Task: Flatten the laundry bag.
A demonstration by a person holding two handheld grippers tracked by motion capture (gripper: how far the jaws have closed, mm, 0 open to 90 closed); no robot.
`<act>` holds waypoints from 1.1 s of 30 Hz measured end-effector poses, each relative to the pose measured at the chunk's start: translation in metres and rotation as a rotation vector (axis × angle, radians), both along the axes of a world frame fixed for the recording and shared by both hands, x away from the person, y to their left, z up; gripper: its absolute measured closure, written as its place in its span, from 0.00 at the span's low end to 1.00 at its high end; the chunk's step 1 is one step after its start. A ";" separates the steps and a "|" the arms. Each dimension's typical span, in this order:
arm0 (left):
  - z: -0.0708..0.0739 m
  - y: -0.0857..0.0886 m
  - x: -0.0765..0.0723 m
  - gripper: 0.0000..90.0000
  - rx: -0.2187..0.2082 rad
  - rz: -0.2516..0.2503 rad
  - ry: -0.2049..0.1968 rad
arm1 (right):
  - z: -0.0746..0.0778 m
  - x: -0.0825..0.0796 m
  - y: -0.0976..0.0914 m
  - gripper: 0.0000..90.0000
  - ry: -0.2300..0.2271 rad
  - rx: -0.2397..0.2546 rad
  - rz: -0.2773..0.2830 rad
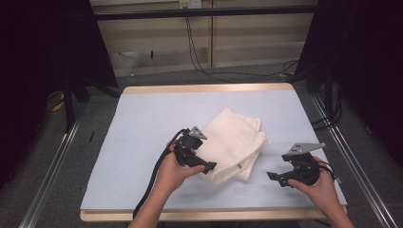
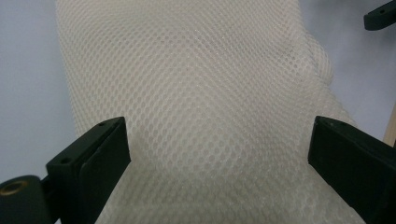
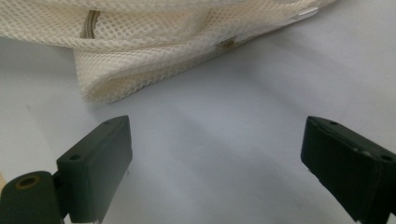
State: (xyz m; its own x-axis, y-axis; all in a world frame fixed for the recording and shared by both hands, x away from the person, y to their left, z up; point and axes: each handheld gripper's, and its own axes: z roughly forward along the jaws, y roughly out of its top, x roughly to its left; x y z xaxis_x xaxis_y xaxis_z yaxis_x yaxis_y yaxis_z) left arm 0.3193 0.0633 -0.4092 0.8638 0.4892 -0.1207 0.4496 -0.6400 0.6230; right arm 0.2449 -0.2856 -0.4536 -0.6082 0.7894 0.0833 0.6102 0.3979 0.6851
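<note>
Over folded mesh bag [image 1: 235,142], left claw [image 1: 210,167] (gaping), right claw [image 1: 272,176] beside.

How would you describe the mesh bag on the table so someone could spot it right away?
Start at the table with its pale blue-grey cover. Near its middle, toward the person's side, lies the mesh bag, folded flat, between the left tool and the right tool. It is the only cream thing there, a honeycomb net with a zip along one edge.

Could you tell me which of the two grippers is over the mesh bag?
The left gripper, open above the cream mesh bag; the right gripper hangs open over bare table beside it.
</note>
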 end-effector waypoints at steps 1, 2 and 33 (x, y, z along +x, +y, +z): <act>0.000 0.000 0.000 0.06 0.000 0.000 0.000 | 0.000 0.000 0.000 0.09 0.000 0.000 0.000; -0.001 -0.003 0.000 0.06 -0.011 0.003 0.007 | 0.000 0.000 0.000 0.09 -0.004 0.004 0.002; -0.004 -0.051 -0.005 0.05 0.021 -0.103 -0.024 | 0.001 0.004 0.003 0.16 -0.017 0.015 0.008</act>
